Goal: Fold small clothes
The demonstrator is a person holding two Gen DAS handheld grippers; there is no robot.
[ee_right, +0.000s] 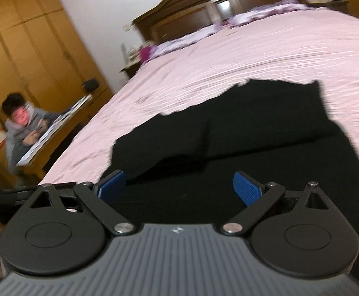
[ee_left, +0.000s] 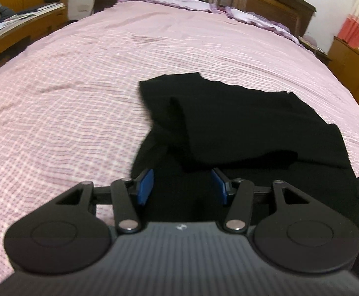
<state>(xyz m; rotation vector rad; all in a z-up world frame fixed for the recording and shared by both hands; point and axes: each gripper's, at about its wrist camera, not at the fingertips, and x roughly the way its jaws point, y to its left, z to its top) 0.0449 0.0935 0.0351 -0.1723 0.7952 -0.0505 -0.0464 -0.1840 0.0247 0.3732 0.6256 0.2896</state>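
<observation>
Black garment [ee_left: 241, 123] on bed [ee_left: 80, 86], beneath left gripper [ee_left: 183, 185] and right gripper [ee_right: 179, 187], both agape, empty.

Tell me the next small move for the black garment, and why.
Probably lower both open grippers, left and right, and pinch the near edge of the garment: neither holds cloth, and one flap already lies folded across it on the bed.

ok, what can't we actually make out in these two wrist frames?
- Black garment: near edge hidden behind the left gripper in the left wrist view; what kind of garment it is cannot be told.
- Right wrist view: motion blur; right gripper covers the garment's near part.
</observation>
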